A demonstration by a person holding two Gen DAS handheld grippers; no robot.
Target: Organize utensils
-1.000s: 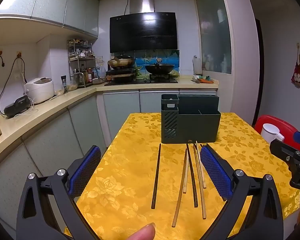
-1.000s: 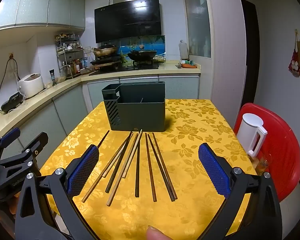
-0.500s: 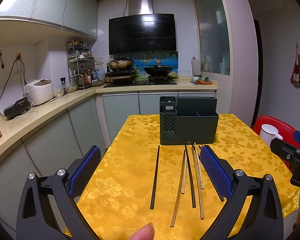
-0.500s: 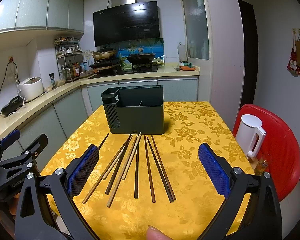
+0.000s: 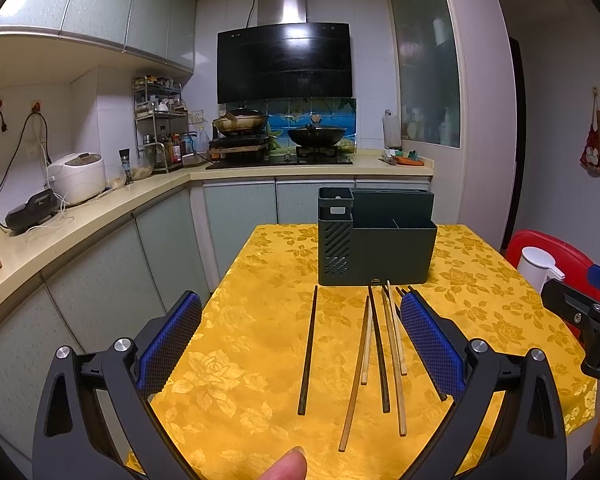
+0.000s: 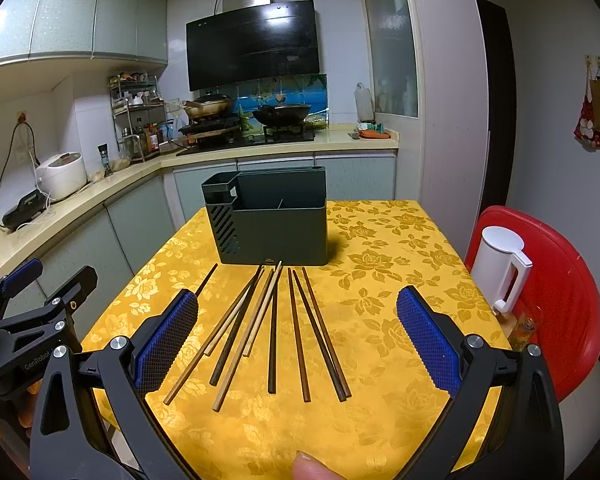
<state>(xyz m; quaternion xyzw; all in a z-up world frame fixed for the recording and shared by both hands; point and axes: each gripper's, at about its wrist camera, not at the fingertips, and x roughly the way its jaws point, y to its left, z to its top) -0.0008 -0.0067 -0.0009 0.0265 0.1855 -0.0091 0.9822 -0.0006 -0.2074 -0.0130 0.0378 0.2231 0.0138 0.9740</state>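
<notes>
Both grippers, left [image 5: 300, 344] and right [image 6: 298, 336], hover spread wide and empty above the yellow tablecloth [image 6: 380, 248]. Loose chopsticks [image 6: 272, 332] lie between, some overlapping, the left finger [image 5: 430, 346] hiding several. Beyond stands the dark utensil holder [image 6: 276, 228], its interior unseen.

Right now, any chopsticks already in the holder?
No, the dark green holder shows nothing sticking out; all the chopsticks lie flat on the yellow tablecloth.
</notes>
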